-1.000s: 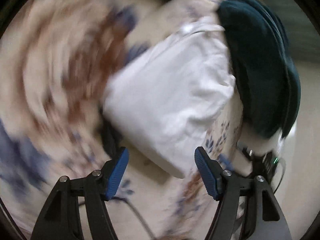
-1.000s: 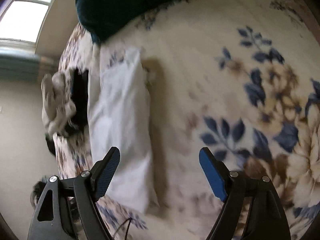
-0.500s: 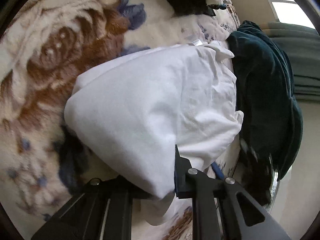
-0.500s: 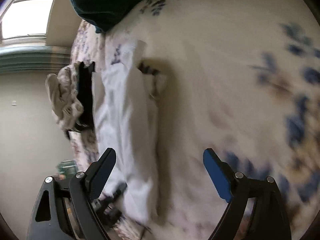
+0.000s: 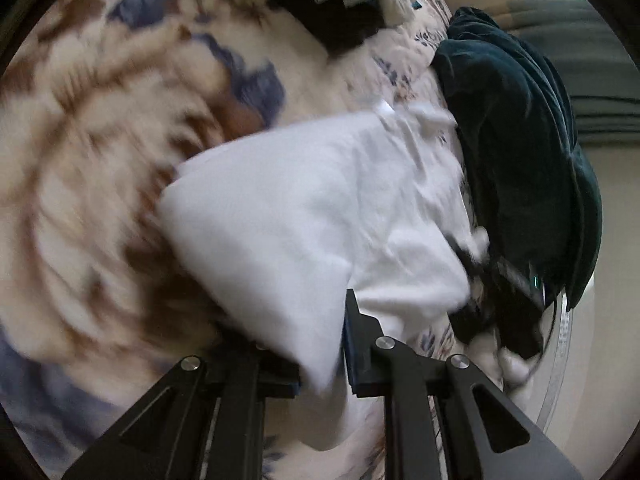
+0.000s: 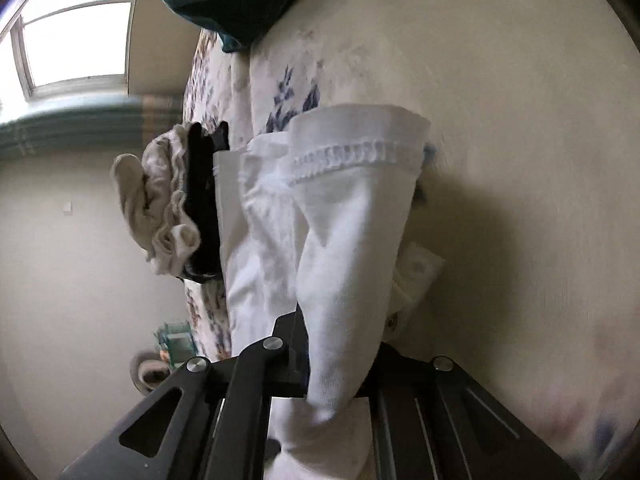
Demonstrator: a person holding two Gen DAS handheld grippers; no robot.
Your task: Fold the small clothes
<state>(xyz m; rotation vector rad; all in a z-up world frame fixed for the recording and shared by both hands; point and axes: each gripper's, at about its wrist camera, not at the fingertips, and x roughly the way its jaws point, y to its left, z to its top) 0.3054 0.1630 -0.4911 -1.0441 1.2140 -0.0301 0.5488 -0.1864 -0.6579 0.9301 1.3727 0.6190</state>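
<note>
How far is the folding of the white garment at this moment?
Done: the white garment already looks folded narrower. In hand: the left gripper and the right gripper are each shut on one end, lifting it off the floral blanket. Left: the final fold, then the other clothes beyond.

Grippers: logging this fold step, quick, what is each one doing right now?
Left gripper: closed on a corner of the white garment.
Right gripper: closed on the same white garment's hemmed end.
</note>
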